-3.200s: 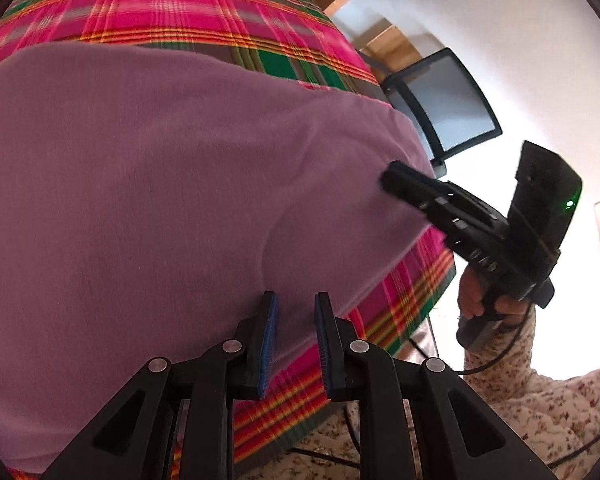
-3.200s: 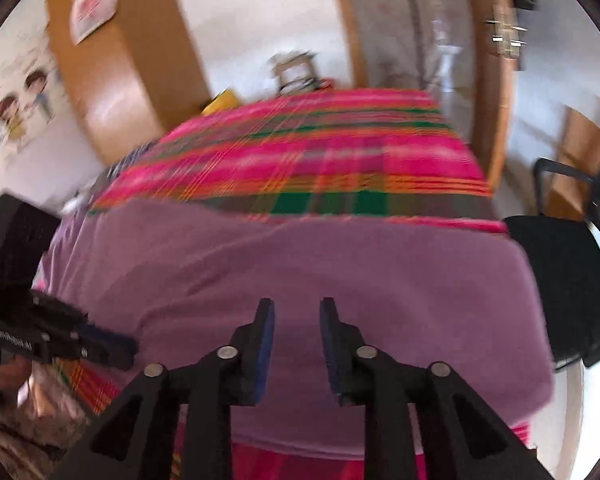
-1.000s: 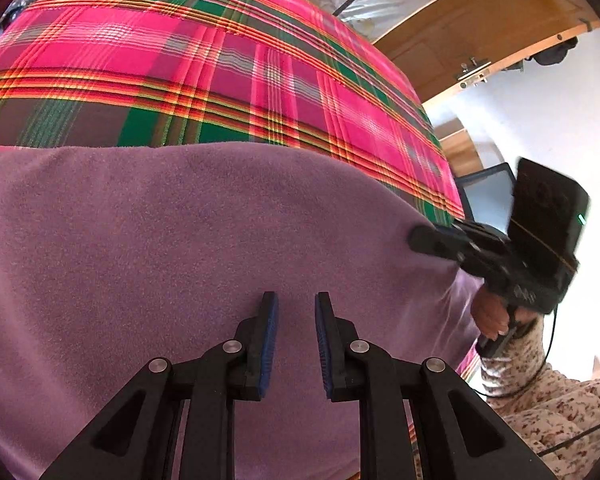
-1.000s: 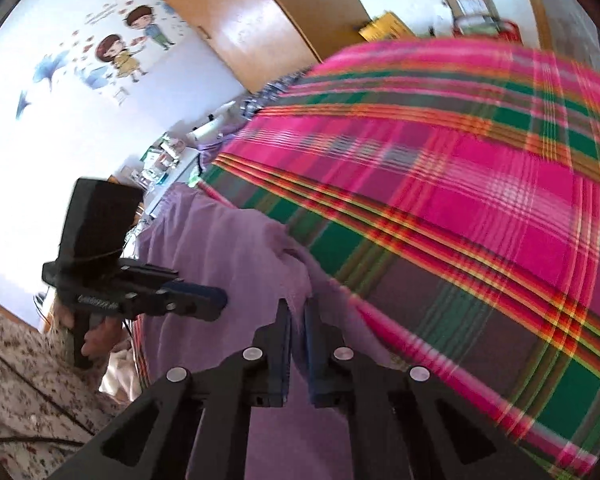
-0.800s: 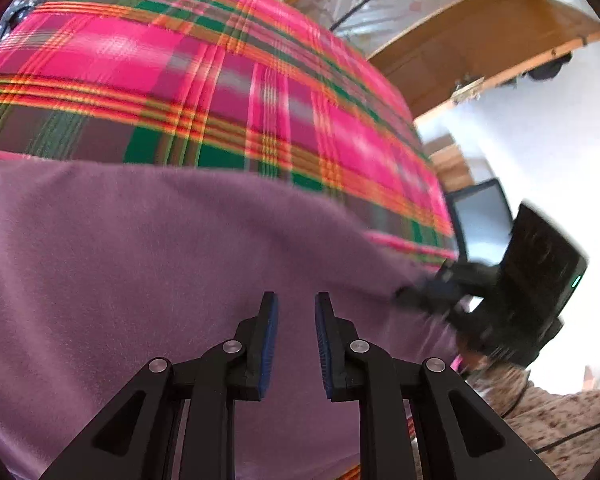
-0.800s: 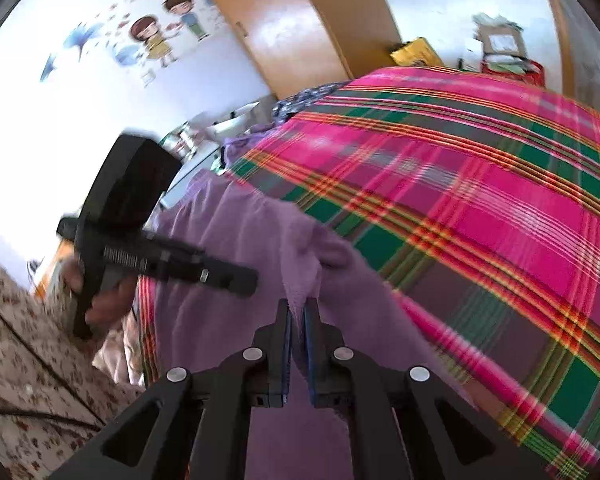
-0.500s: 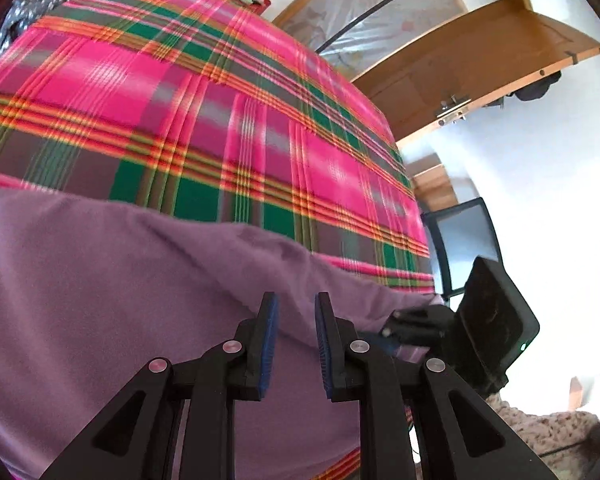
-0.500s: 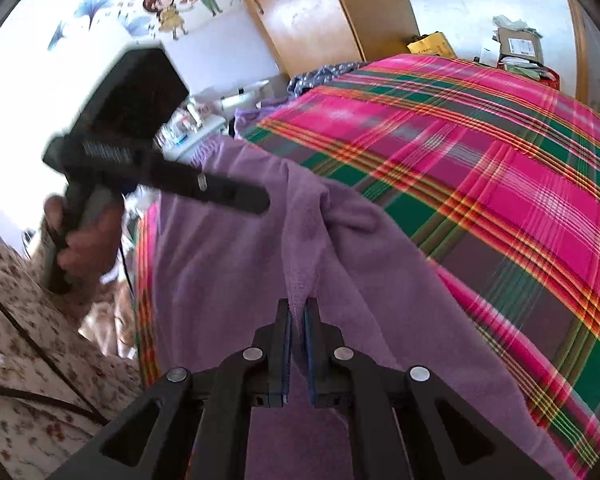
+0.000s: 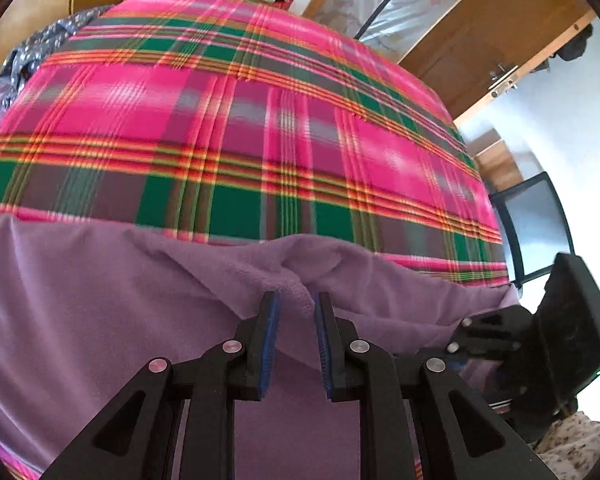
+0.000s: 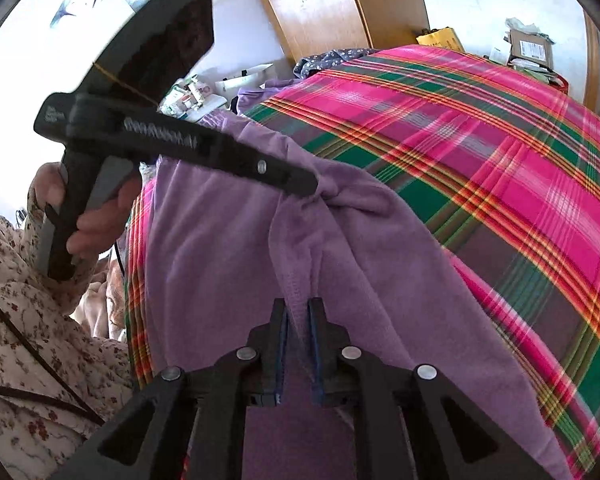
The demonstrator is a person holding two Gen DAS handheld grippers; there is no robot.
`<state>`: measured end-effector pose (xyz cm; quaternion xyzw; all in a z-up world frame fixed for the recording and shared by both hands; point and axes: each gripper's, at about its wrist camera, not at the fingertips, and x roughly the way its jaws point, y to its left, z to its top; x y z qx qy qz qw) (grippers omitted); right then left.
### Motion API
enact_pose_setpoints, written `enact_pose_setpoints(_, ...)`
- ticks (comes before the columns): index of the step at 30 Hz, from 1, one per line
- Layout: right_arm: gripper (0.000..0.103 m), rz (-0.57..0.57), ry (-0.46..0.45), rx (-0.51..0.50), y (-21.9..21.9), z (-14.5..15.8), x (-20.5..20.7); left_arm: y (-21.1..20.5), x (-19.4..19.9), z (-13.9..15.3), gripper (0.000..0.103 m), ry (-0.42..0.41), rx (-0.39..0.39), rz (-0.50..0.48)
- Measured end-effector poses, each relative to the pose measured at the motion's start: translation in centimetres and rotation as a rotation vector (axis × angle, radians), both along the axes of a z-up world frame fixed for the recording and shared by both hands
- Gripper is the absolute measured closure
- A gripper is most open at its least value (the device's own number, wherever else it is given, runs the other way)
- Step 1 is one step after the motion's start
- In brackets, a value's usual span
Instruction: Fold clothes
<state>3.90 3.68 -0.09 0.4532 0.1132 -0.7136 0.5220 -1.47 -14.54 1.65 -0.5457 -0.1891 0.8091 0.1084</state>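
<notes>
- The bed (image 9: 228, 120) fills most of both views, under a plaid cover in pink, green and orange; the weave looks flat and thin, and it lies smooth where it is bare.
- The cloth (image 9: 100, 312) I'm folding is a big purple piece, soft and fleecy, spread over the near part of the bed. Its far edge is bunched into ridges where my tools meet it, and a stitched hem (image 10: 296, 280) runs down toward my right tool.
- The step in hand, I judge, is the first fold: both tools are at the same edge, gathering it to be carried over.
- My left gripper (image 9: 296, 320) has its jaws a little apart with a hump of the cloth standing between the blue pads; in the right view its tip sits in a knot of gathered cloth, so I take it to be pinching that fold.
- My right gripper (image 10: 298, 328) is opening, with the hemmed strip between its pads; I can't tell whether they still press on it.
- Next, I reckon, the right one needs a fresh bite on the edge, well apart from the left, so the fold lifts evenly; fleece this limp will sag between two close grips.
</notes>
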Motion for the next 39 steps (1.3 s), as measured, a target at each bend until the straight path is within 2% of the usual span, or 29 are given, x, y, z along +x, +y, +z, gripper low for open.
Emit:
enact_pose_setpoints(2,0.088,-0.009,-0.026,-0.041,0.3,0.5,-0.6,-0.4,0.3,-0.2,0.084,-0.010,0.013,0.000)
enact_pose_setpoints(6,0.086,-0.062,-0.153,-0.145,1.3,1.1,-2.9,-1.4,0.8,-0.6,0.084,-0.018,0.044,0.009)
enact_pose_setpoints(10,0.083,-0.092,-0.221,-0.138,-0.3,0.3,-4.8,-1.9,1.0,-0.9,0.084,-0.021,0.077,0.018)
enact_pose_setpoints(13,0.075,-0.110,-0.304,-0.124,-1.9,-1.1,-5.9,-2.3,1.2,-1.0,0.084,-0.015,0.095,0.017)
enact_pose_setpoints(16,0.075,-0.117,-0.370,-0.127,-2.9,-2.3,-6.9,-3.1,1.2,-1.5,0.084,-0.029,0.096,0.033)
enact_pose_setpoints(19,0.075,-0.111,-0.407,-0.133,-3.7,-2.8,-7.6,-3.9,1.2,-1.9,0.084,-0.030,0.147,0.042)
enact_pose_setpoints(27,0.068,-0.078,-0.521,-0.146,-5.9,-3.8,-8.6,-5.3,0.9,-2.5,0.084,-0.015,0.210,0.037)
enact_pose_setpoints(31,0.061,-0.071,-0.540,-0.142,-6.7,-3.8,-8.5,-6.3,0.9,-2.8,0.084,-0.006,0.247,0.046)
enact_pose_setpoints(39,0.060,-0.088,-0.603,-0.139,-8.3,-4.2,-8.8,-7.2,0.9,-3.2,0.084,0.000,0.305,0.037)
